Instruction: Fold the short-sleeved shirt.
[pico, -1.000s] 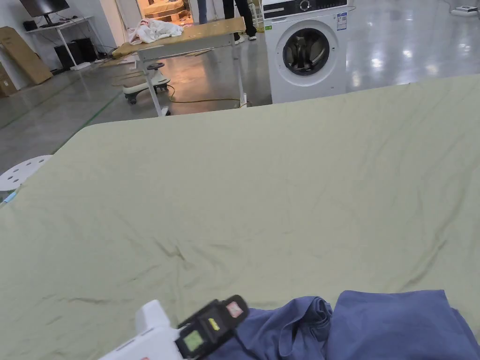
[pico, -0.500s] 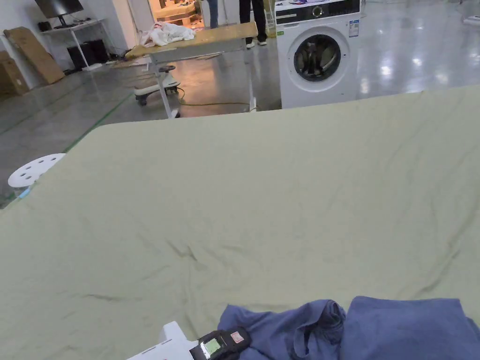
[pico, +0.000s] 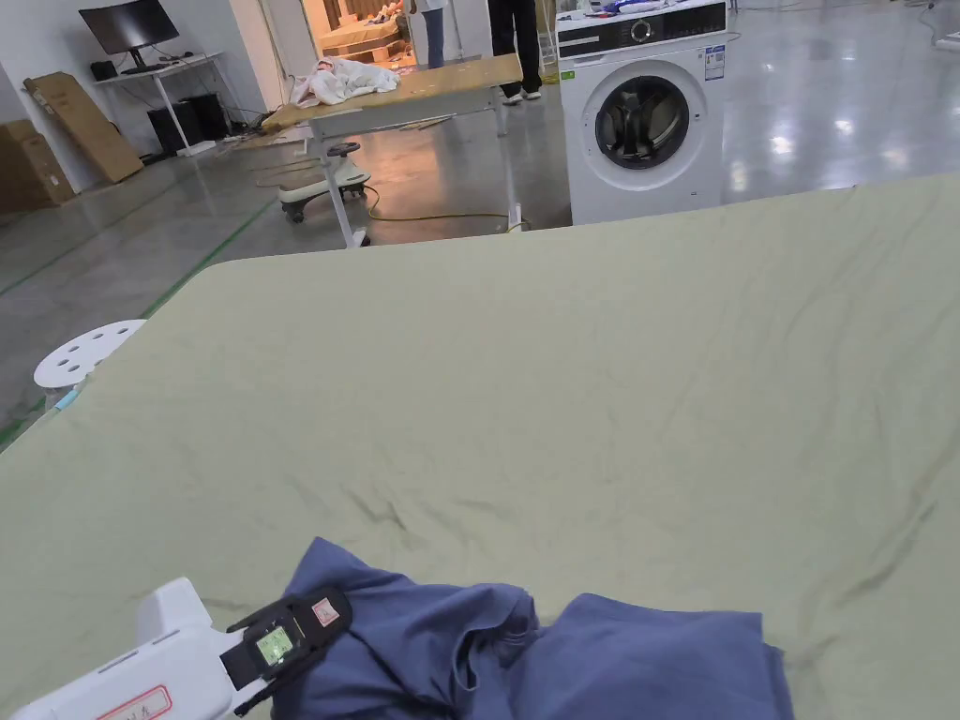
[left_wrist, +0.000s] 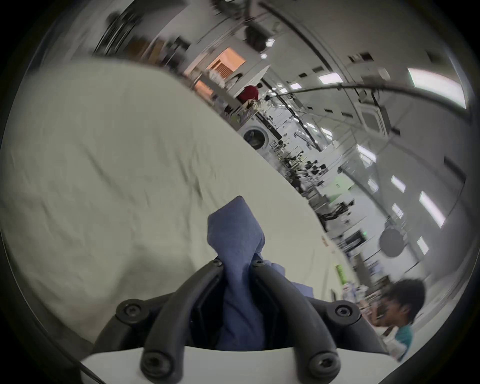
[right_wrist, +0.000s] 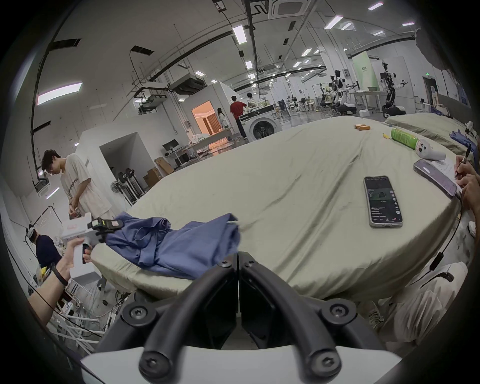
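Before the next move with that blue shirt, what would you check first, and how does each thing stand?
1. Left gripper has cloth between its jaws: ok, both press on the blue shirt.
2. Right gripper ready to take hold: not ok, jaws shut, off the bed's edge.
3. Shirt lying flat: not ok, bunched in folds.
4. Free bedsheet ahead for spreading: ok.
5. Phone away from the shirt: ok.
6. Which part of the shirt is gripped: cannot tell.

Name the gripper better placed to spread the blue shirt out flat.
Left. The left gripper is shut on the shirt, a corner poking past its jaws. The right gripper is shut on nothing, off the bed's edge.
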